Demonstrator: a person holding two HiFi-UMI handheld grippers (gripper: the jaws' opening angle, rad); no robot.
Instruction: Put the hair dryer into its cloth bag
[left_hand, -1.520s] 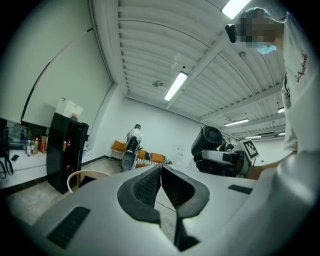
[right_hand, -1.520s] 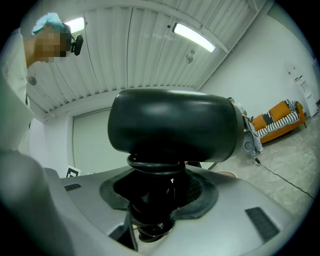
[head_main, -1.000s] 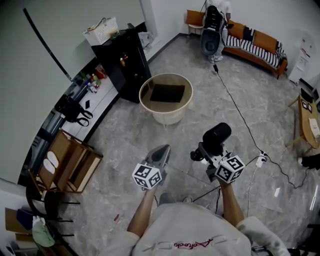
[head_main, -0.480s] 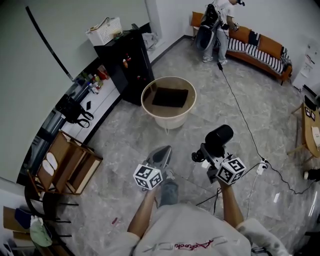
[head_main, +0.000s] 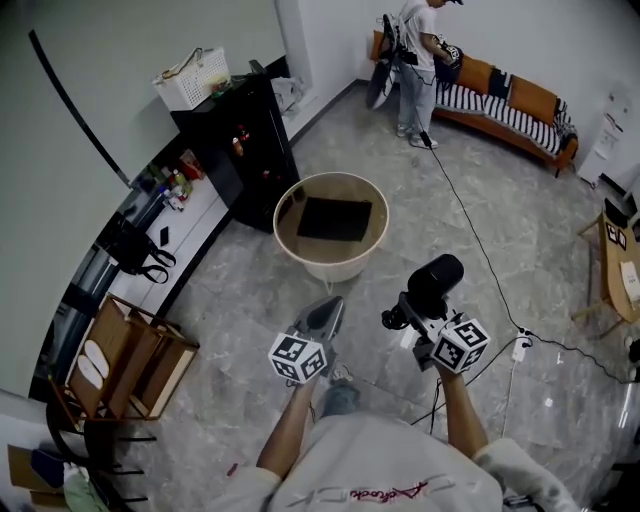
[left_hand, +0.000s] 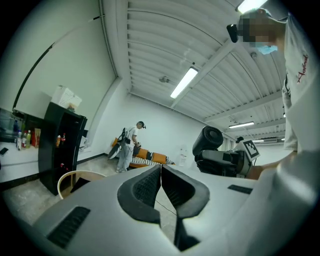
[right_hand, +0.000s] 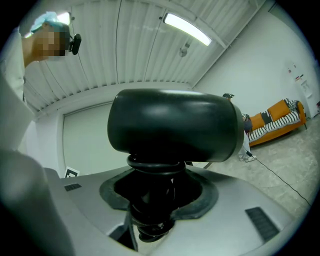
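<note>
Right gripper view shows the right gripper (right_hand: 155, 202) clamped on the handle of a black hair dryer (right_hand: 172, 125), its barrel above the jaws. The left gripper (left_hand: 161, 175) has its jaws pressed together on nothing. Ahead on the floor stands a round beige tub (head_main: 335, 265) with a dark flat thing (head_main: 335, 218) inside

A bare office-like hall: marble floor (head_main: 545, 225), ceiling strip lights (left_hand: 184, 83), orange sofa (head_main: 533, 97), black cabinet (head_main: 247, 150).
</note>
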